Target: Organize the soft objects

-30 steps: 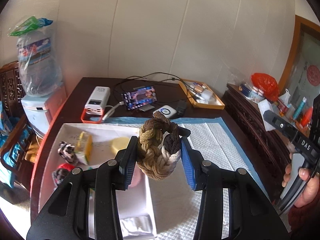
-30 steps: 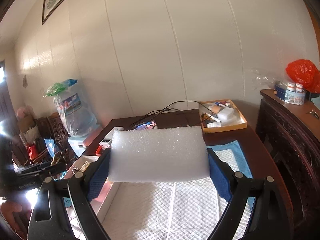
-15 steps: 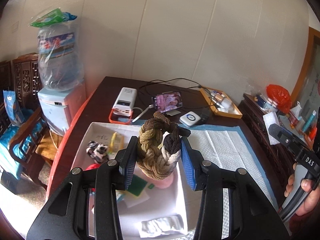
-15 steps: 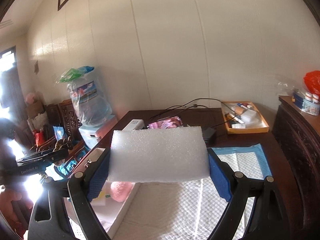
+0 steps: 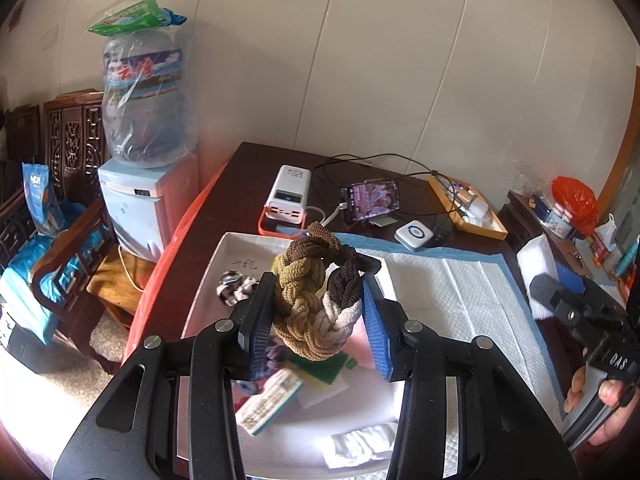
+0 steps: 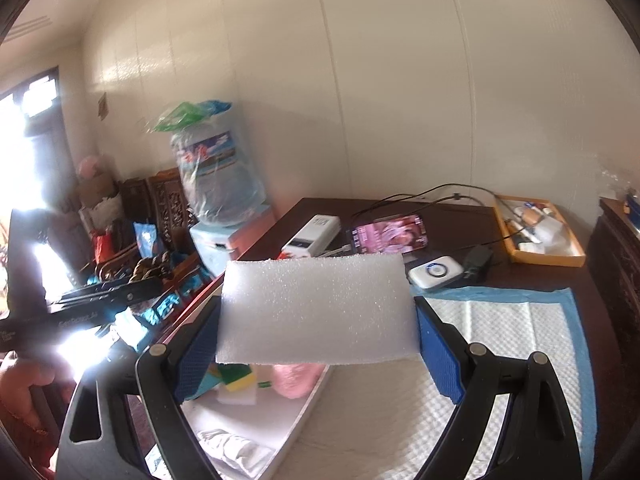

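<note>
- Left claw (image 5: 316,320): clamped on braided rope ring (image 5: 316,300), brown, tan and white; ring upright between the blue pads, raised above white tray (image 5: 224,260).
- Right claw (image 6: 316,344): jaws spread wide and pressing both ends of white foam block (image 6: 316,308); block level across the gap, raised over the tray's right edge and the quilted pad (image 6: 500,320).
- Tray contents, left wrist view: black-and-white patterned fabric piece (image 5: 236,286) near the far left; yellow-and-green sponge (image 5: 320,372) and pink soft item (image 5: 356,346) under the rope ring; blurred white packet with teal edge (image 5: 272,400) toward the near side; crumpled white cloth (image 5: 356,446) at the near right corner.
- Quilted pad, white with blue border: flat on the dark wooden counter (image 5: 240,184), tray's right edge resting on its left part.
- Far end of counter: white power bank (image 5: 288,194) on an orange holder, phone (image 5: 374,200) with lit screen propped up, small white round-buttoned device (image 5: 414,234), black cables, yellow box (image 5: 466,206) of small items.
- Left of counter: water dispenser (image 5: 136,208) with plastic-wrapped bottle on top, carved wooden chair beside it.
- Person's hand (image 5: 600,400): around the right claw's handle, lower right of left wrist view.
</note>
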